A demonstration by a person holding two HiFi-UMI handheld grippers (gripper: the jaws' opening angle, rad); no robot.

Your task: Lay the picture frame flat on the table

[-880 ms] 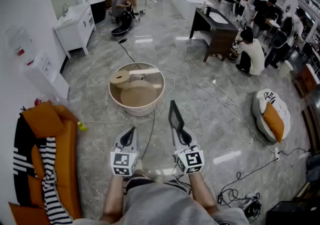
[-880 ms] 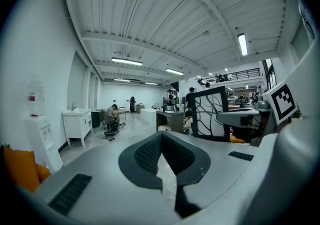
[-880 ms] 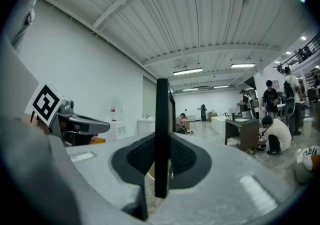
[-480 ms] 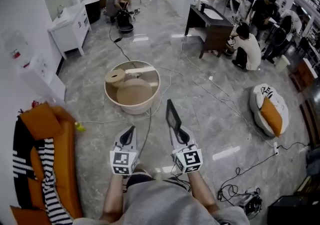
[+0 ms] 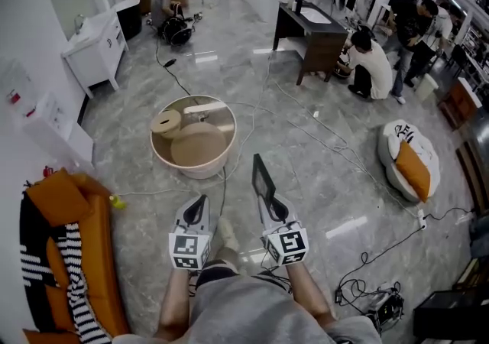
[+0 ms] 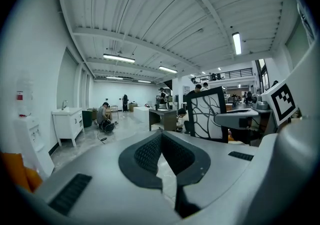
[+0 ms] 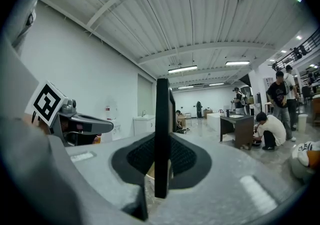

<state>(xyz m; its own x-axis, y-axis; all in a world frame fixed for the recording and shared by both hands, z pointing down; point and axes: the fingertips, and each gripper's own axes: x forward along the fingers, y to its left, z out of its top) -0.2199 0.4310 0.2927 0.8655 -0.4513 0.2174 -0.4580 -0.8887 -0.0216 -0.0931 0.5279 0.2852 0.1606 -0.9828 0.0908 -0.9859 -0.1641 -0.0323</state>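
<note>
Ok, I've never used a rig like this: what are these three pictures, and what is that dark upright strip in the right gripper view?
No robot arm here: a person carries a two-jaw gripper in each hand. The head view comes from a camera on their head, looking down; the other two cameras ride on the grippers and look along the jaws. The left gripper is shut and empty. The right gripper is clamped on a black picture frame, held upright; its own view sees the frame edge-on, which is your strip. The round table stands ahead; the frame is not on it yet.
</note>
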